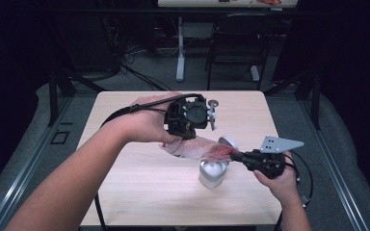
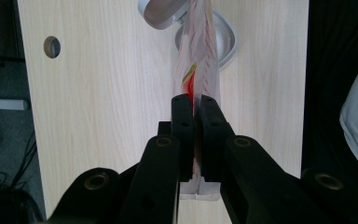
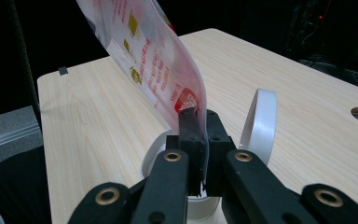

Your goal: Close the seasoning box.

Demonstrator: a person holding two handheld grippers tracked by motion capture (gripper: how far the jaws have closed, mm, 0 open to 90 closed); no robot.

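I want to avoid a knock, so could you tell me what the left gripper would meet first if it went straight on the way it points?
Probably the open white container and its raised lid. The left gripper, shut on the printed plastic pouch, points along it toward them; depth is unclear.

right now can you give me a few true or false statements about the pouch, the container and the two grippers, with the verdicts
1. The left gripper is shut on the printed plastic pouch. True.
2. The right gripper hangs open, holding nothing. False: it is shut on the pouch's other end.
3. The white container has its hinged lid open. True.
4. The pouch lies flat on the wooden table. False: it is held up between the two grippers, over the container.
5. The container stands on the floor. False: it stands on the table.
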